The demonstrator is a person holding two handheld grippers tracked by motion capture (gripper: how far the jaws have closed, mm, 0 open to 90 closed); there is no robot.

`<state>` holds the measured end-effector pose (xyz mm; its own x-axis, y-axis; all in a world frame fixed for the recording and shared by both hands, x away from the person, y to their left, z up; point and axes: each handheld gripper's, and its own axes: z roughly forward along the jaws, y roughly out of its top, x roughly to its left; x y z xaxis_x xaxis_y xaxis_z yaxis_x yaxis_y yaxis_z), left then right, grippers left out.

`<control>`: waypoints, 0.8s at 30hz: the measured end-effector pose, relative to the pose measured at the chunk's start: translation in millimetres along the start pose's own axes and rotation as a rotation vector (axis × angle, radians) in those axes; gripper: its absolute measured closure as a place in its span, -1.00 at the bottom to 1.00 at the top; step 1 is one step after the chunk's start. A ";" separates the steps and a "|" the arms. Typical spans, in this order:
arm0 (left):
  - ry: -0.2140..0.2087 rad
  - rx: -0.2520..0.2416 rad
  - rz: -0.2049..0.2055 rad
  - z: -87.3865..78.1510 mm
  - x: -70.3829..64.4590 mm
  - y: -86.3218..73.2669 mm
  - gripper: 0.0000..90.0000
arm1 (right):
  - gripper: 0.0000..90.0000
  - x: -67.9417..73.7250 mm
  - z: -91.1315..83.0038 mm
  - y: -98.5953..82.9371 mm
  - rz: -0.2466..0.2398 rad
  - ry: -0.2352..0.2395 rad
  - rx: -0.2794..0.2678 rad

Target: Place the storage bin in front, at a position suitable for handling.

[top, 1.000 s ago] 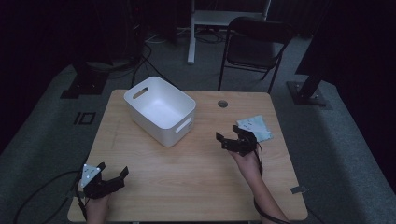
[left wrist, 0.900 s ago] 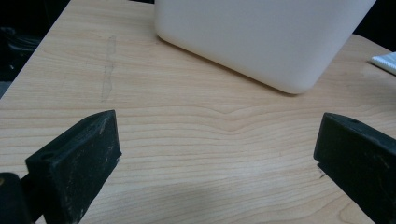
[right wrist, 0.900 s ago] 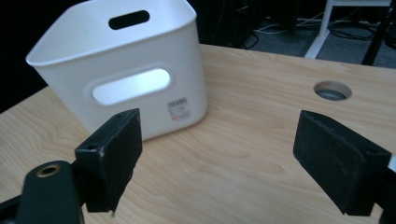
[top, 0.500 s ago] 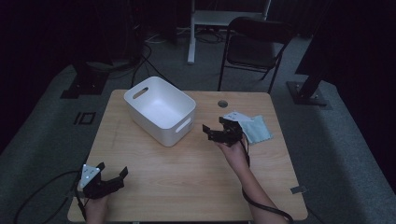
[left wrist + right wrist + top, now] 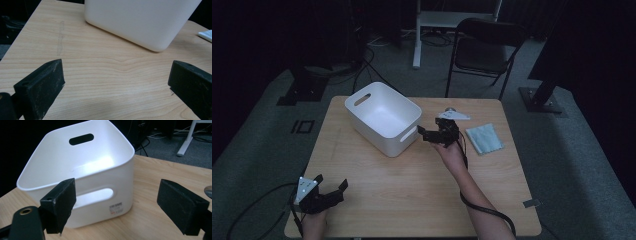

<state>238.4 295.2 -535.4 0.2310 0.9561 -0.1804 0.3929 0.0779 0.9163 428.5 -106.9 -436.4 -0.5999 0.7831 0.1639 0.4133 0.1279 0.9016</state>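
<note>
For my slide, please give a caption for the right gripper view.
Open right gripper facing the handle slot of an empty white bin on a wooden table.

We note both grippers are black throughout. The left gripper (image 5: 329, 191) carries a grey three-cornered plate on top, and a dark cable trails off it toward the table's near-left edge. The right gripper (image 5: 430, 136) also bears a grey three-cornered plate; its black cable loops along the bare forearm, no sleeve visible. In the gripper views, each jaw is a blocky black pad with scuffed, dusty faces. We see a brass-coloured ringed hole at the right gripper's base.
</note>
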 end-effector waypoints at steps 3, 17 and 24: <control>0.000 0.002 0.000 -0.2 0.3 -0.3 -0.98 | -0.66 1.1 6.3 5.5 0.002 -0.002 0.001; 0.003 -0.006 -0.003 -2.9 1.4 -1.0 -0.98 | -0.66 -3.6 38.9 31.8 0.002 -0.044 0.022; -0.020 -0.038 -0.033 -5.9 2.0 -0.8 -0.98 | -0.54 -4.6 54.0 38.9 0.001 -0.052 0.034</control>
<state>233.3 298.7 -534.4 0.2364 0.9471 -0.2172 0.3661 0.1202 0.9228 484.4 -72.7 -423.7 -0.5634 0.8138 0.1426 0.4374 0.1474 0.8871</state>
